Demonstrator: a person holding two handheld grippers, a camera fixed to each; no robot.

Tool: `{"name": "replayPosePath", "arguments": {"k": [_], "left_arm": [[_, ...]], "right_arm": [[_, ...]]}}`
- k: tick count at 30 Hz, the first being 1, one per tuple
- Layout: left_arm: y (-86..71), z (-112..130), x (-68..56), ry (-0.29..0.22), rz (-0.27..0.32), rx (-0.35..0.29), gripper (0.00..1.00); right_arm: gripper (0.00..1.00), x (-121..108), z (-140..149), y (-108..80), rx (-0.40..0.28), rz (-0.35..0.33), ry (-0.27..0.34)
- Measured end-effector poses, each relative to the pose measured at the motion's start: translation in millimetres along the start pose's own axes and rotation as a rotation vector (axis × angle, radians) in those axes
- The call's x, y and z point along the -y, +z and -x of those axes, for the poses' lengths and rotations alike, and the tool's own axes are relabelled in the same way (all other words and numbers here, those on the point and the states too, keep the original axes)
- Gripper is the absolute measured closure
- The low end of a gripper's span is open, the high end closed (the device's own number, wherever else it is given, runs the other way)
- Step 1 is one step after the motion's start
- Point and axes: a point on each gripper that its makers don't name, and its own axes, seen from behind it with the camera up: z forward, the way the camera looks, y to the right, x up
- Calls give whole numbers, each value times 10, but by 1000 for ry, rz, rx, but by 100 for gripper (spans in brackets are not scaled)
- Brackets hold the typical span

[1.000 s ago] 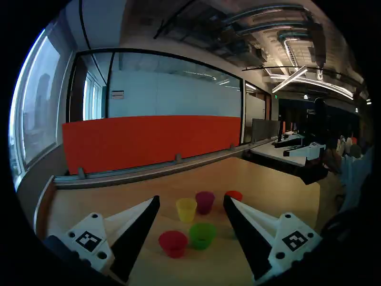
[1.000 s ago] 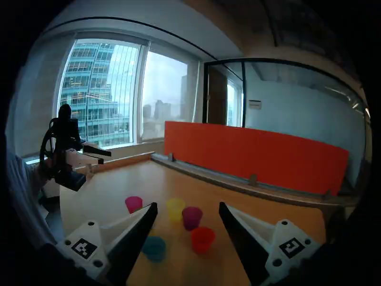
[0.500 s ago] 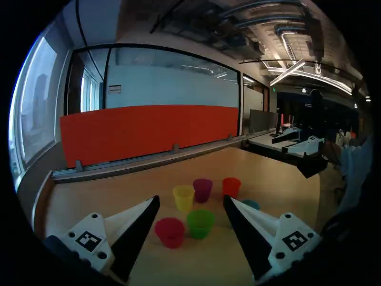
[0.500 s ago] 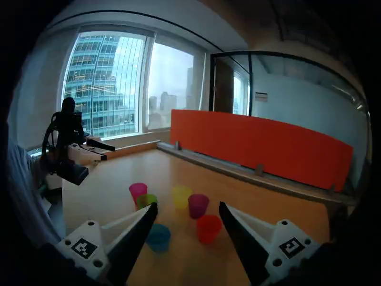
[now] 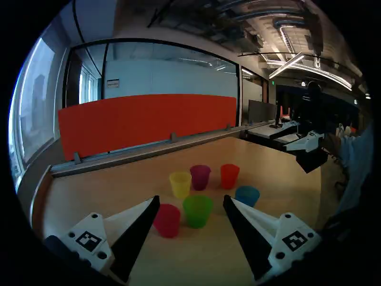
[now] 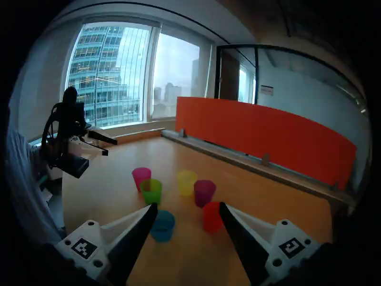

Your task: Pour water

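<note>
Several small plastic cups stand grouped on a wooden table [image 5: 266,167]. In the left gripper view my left gripper [image 5: 189,204] is open above the near side, with a green cup [image 5: 197,210] and a pink cup [image 5: 166,220] between its fingers, and yellow [image 5: 180,184], purple [image 5: 200,177], red [image 5: 229,176] and blue [image 5: 247,195] cups beyond. In the right gripper view my right gripper [image 6: 186,210] is open, with the blue cup [image 6: 162,225] and red cup [image 6: 211,217] nearest, then purple [image 6: 204,192], yellow [image 6: 186,182], green [image 6: 151,191] and pink [image 6: 141,178]. Neither holds anything.
An orange divider panel [image 5: 147,119] on a metal rail runs along the table's far edge. Large windows [image 6: 112,78] lie behind. The other gripper and a sleeve show at the right [image 5: 307,148] and at the left [image 6: 71,143].
Both grippers have tilted and moved so the cups sit higher and closer in each view. More cups have come into sight. Both stay open.
</note>
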Motion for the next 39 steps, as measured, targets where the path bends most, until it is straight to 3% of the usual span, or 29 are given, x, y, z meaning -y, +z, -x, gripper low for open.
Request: {"name": "replayPosePath", "arguments": {"k": [14,39], "left_arm": [[52,167,-28,24,12,33,0],[185,277,-5,35,42,53,0]], "right_arm": [[0,89,238,104,42,-23,-9],[0,438,819,564,158,-121,-24]]}}
